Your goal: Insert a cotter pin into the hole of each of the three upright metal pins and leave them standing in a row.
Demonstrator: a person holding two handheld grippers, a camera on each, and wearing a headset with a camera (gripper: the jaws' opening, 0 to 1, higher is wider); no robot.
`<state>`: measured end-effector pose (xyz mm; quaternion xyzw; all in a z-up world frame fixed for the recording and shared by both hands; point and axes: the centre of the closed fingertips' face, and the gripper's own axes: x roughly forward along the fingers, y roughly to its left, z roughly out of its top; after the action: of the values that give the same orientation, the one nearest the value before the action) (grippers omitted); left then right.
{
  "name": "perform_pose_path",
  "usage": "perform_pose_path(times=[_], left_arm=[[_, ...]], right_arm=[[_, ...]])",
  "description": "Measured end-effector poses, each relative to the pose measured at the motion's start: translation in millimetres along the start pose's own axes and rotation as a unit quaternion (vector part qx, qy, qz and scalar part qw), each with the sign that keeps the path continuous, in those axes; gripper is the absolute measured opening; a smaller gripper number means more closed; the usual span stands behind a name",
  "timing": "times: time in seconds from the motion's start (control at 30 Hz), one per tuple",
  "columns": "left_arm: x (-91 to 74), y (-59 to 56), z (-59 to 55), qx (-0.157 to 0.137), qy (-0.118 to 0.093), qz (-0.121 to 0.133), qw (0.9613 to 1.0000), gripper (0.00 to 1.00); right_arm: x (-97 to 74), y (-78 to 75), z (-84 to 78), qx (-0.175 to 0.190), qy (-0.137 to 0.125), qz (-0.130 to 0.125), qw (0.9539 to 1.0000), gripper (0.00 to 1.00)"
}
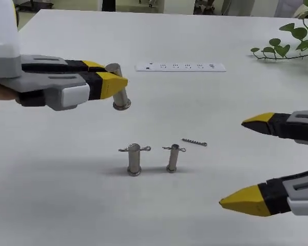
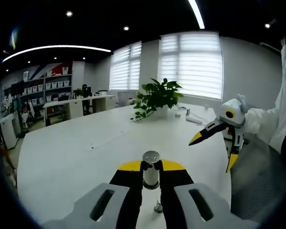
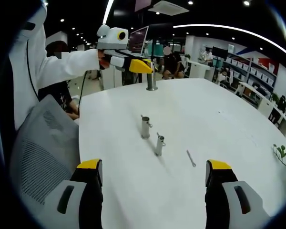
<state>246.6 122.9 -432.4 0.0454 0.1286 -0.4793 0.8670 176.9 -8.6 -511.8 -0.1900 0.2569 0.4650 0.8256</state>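
My left gripper [image 1: 113, 76] is shut on a bare metal pin [image 1: 119, 91], held roughly upright at the left; the same pin [image 2: 151, 171] stands between the yellow tips in the left gripper view. Whether its base touches the table I cannot tell. Two upright pins [image 1: 134, 160] [image 1: 172, 159] stand side by side in the middle, each with a cotter pin through its top. Just right of them lies a loose cotter pin [image 1: 194, 142], flat on the table. My right gripper [image 1: 245, 161] hovers open at the right, nothing between its fingers, and its own view faces the two pins [image 3: 145, 127] [image 3: 159, 144].
A white power strip [image 1: 180, 66] lies at the back of the white table [image 1: 66, 205]. Plant leaves [image 1: 292, 38] reach in at the back right corner. A grey mesh chair [image 3: 43, 143] stands at the table's near side.
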Motion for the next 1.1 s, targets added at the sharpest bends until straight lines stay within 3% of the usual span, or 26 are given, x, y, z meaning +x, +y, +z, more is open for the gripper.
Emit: perform_pose_path(times=[0.3, 0.37, 0.57, 0.6, 0.7, 0.73, 0.83, 1.1], left_arm=[[15.9, -37.9, -20.7, 0.042, 0.030, -0.057, 0.9971, 0.09], [19.4, -49.6, -23.2, 0.041, 0.034, -0.063, 0.9966, 0.09], [28.4, -65.3, -42.0, 0.036, 0.051, -0.086, 0.9944, 0.09], [30.6, -72.8, -44.9, 0.014, 0.049, -0.096, 0.9941, 0.09], [34.8, -83.3, -51.6, 0.015, 0.047, -0.111, 0.9925, 0.09], [38.6, -92.4, -53.0, 0.017, 0.049, -0.113, 0.9922, 0.09], [43.6, -98.4, -60.7, 0.019, 0.058, -0.118, 0.9911, 0.09], [52.6, -97.5, -85.1, 0.053, 0.080, -0.121, 0.9880, 0.09]], right_arm=[[-1.8, 4.0, 0.6, 0.008, -0.009, 0.003, 0.9999, 0.88], [-2.2, 4.6, 0.2, 0.013, -0.011, 0.004, 0.9998, 0.88], [-3.3, 5.8, -4.9, 0.021, -0.006, 0.004, 0.9998, 0.88], [-3.4, 6.2, -5.9, 0.023, -0.006, 0.004, 0.9997, 0.88], [-3.1, 6.6, -7.2, 0.026, -0.005, 0.003, 0.9996, 0.88], [-3.1, 6.5, -7.2, 0.026, -0.005, 0.003, 0.9996, 0.88], [-2.3, 7.2, -6.7, 0.029, -0.007, 0.002, 0.9996, 0.87], [-0.2, 10.8, -9.5, 0.028, -0.001, 0.007, 0.9996, 0.88]])
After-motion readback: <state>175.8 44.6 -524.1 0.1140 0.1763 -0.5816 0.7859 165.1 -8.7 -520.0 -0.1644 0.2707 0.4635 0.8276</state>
